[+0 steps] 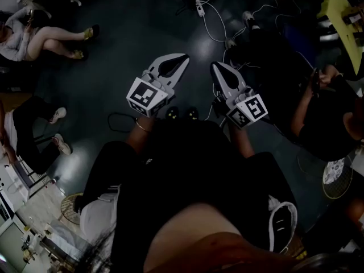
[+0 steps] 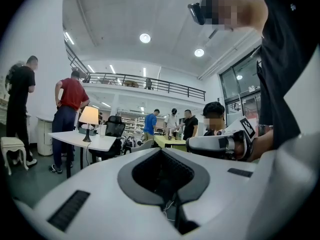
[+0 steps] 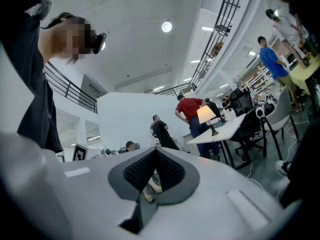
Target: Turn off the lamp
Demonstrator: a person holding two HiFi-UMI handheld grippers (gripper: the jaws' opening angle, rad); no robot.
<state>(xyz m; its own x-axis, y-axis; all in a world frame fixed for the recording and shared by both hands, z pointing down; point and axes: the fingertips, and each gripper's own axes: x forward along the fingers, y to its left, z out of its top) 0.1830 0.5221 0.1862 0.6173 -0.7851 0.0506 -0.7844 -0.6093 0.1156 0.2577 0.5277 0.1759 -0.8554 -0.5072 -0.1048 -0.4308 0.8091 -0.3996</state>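
White left claw [image 1: 183, 58] and right claw [image 1: 216, 67], both closed, empty, well apart from lit lamp [image 2: 89, 116]

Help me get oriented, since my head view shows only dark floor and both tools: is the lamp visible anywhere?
Observer: Yes. The left gripper view shows the lamp standing on a white table, towards that picture's left.
Operator: Is it on?
Observer: Its shade glows, so it looks lit.
Operator: Anyone near it?
Observer: A person in a red shirt stands beside that table.
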